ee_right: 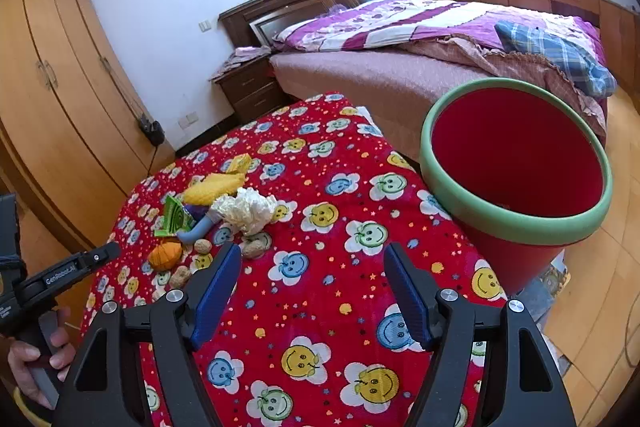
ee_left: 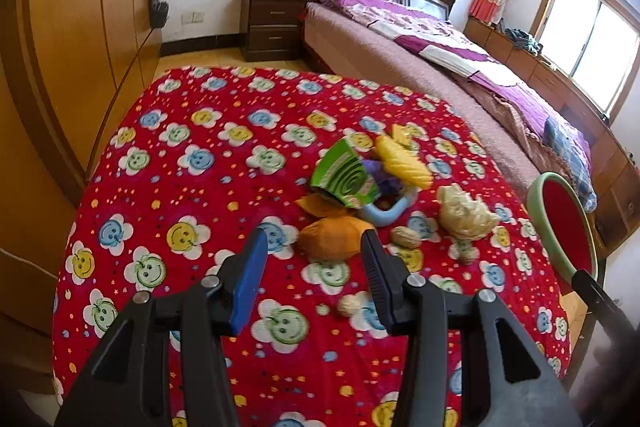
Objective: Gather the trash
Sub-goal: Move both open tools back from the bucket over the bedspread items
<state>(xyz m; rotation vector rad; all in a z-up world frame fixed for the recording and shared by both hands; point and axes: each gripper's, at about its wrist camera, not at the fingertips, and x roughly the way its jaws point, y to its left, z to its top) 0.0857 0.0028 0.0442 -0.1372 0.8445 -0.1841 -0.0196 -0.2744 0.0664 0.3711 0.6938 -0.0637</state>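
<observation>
Both tongs stand apart with nothing between them. From the left wrist view I see the left tongs [ee_left: 316, 247] over the worktop [ee_left: 200, 187], which carries a red cloth with smiling flowers. Just beyond the fingertips lies an orange peel [ee_left: 332, 237]. Behind it is a small heap of trash: a green wrapper [ee_left: 344, 177], a yellow piece [ee_left: 402, 161], a crumpled paper ball [ee_left: 464, 213] and some peanut shells [ee_left: 406, 237]. The red bin [ee_left: 564, 223] with green rim is at the right edge.

From the right wrist view, the right tongs [ee_right: 312, 263] hang wide apart above bare cloth. The trash heap [ee_right: 224, 207] lies further left on the worktop. The bin [ee_right: 516, 163] stands just beside the worktop on the right, its mouth toward me. At the far left, a hand [ee_right: 36, 359] holds the other handle.
</observation>
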